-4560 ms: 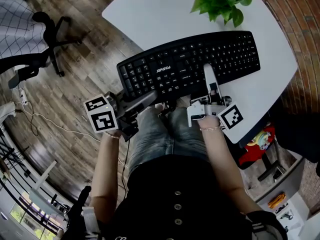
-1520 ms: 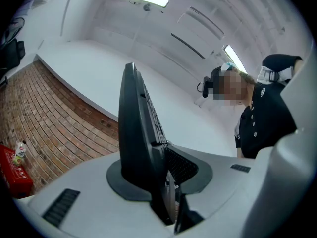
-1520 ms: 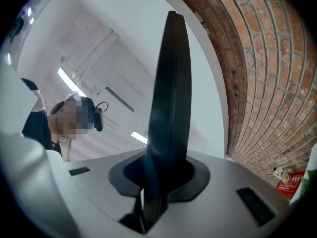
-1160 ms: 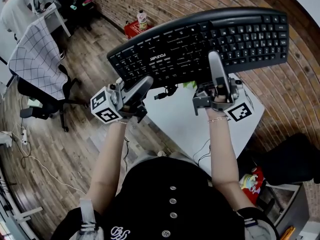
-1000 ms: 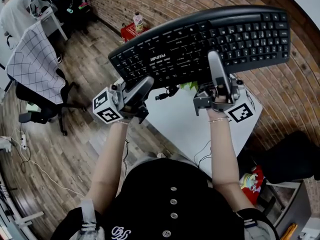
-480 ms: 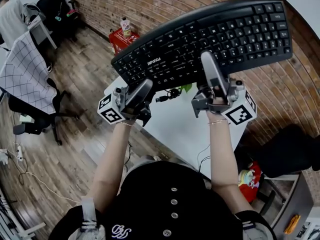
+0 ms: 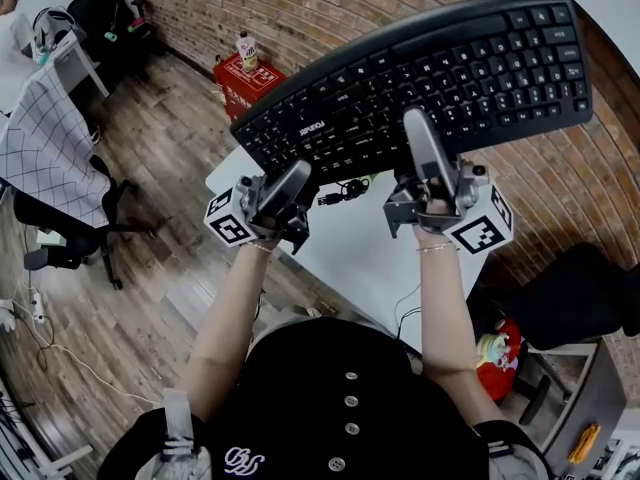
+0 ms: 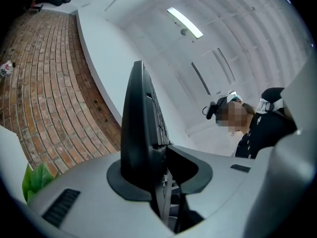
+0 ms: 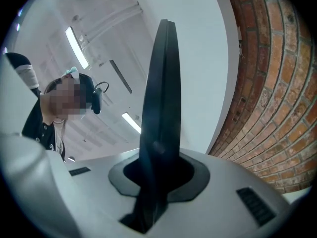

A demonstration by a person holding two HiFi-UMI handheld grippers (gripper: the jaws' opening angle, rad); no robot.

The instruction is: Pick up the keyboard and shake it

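**Inspector:** Position of the black keyboard (image 7: pixel 420 78)?

**Assessor:** Upper centre to upper right of the head view. It is held in the air above the white table (image 7: pixel 350 258), keys facing the camera, right end higher.

**Inspector:** Left gripper (image 7: pixel 292 180)?

**Assessor:** Jaws pinched on the keyboard's near edge, toward its left end. Its own view shows the edge seated between them.

**Inspector:** Right gripper (image 7: pixel 418 133)?

**Assessor:** Likewise clamped on the near edge, right of centre. Brick wall (image 7: pixel 330 8) behind, red box (image 7: pixel 245 76) on the floor at upper left.
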